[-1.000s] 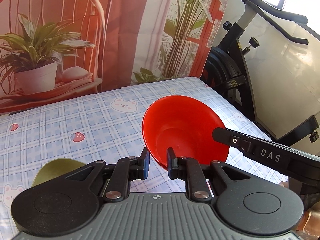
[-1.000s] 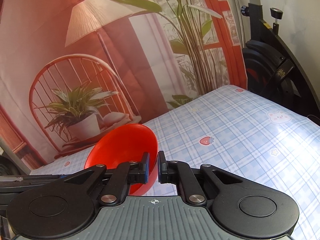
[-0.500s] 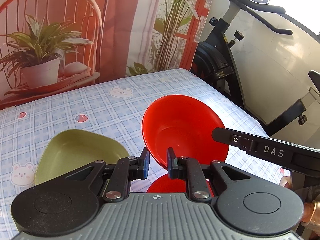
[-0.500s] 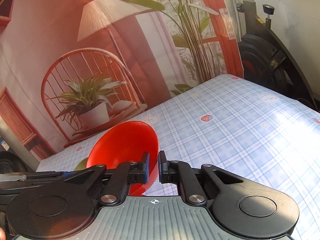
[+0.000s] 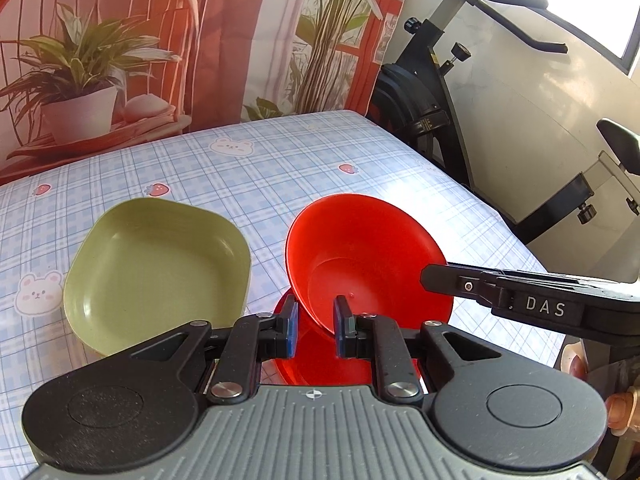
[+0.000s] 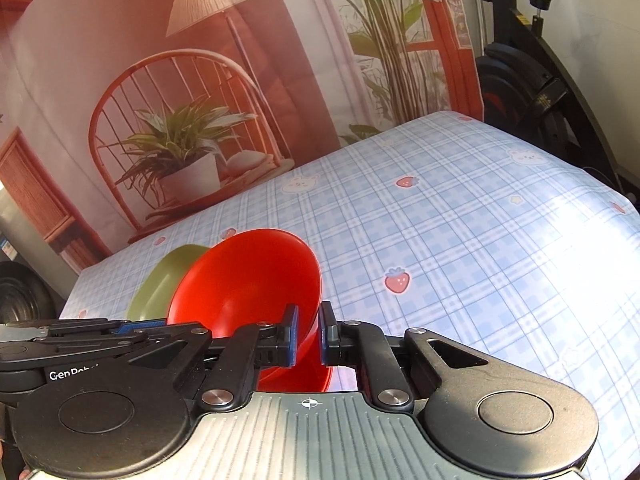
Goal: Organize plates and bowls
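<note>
Red bowl (image 5: 362,256) carried lower toward the table, second red bowl (image 5: 320,364) came into view beneath it, green square dish (image 5: 156,268) fully revealed, left gripper (image 5: 314,326) opened wider

The left gripper (image 5: 314,326) has its blue-padded fingers (image 5: 289,330) parted, one on either side of the red bowl's (image 5: 360,252) rim without pressing it. The right gripper (image 6: 307,334) is clamped on the opposite rim of that tilted bowl, reaching in from the right in the left wrist view.
</note>
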A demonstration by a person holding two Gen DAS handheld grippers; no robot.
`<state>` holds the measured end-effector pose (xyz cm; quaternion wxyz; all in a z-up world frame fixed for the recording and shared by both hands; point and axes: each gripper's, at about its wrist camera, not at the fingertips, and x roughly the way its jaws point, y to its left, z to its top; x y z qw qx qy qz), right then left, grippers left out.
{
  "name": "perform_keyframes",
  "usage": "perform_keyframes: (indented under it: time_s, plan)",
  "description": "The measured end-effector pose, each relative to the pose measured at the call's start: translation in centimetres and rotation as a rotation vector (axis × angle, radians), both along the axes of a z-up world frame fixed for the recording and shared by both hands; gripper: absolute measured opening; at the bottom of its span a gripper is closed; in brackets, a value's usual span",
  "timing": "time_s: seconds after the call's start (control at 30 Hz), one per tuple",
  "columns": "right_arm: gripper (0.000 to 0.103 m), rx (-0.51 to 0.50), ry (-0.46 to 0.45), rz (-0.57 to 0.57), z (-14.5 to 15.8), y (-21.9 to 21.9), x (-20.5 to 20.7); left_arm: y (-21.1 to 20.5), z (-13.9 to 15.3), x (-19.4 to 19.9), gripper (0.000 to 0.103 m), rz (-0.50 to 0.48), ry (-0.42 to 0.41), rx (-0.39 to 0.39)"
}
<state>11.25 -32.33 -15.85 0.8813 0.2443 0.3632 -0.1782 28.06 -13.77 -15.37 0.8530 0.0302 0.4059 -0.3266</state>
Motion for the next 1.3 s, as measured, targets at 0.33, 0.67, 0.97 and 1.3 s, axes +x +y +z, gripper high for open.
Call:
perform_keyframes:
  time_s: [0.33,0.67,0.97,1.3]
  plan:
    - [0.011,0.017,0.055,0.006,-1.4,0.9,-0.4,0.7,-1.4,-0.9,0.019,-0.009,0.047,0.013]
    - [0.011,0.02,0.086,0.011,-2.1,1.3,-0.6,0.9,-1.8,-1.1,0.019,-0.01,0.065,0.013]
    - [0.017,0.015,0.089,0.006,-2.4,1.1,-0.5,1.6,-1.9,-1.0,0.021,0.024,0.062,0.006]
    - [0.017,0.029,0.095,-0.013,-3.4,0.8,-0.6,1.9,-2.3,-0.8,0.031,0.068,0.065,0.0]
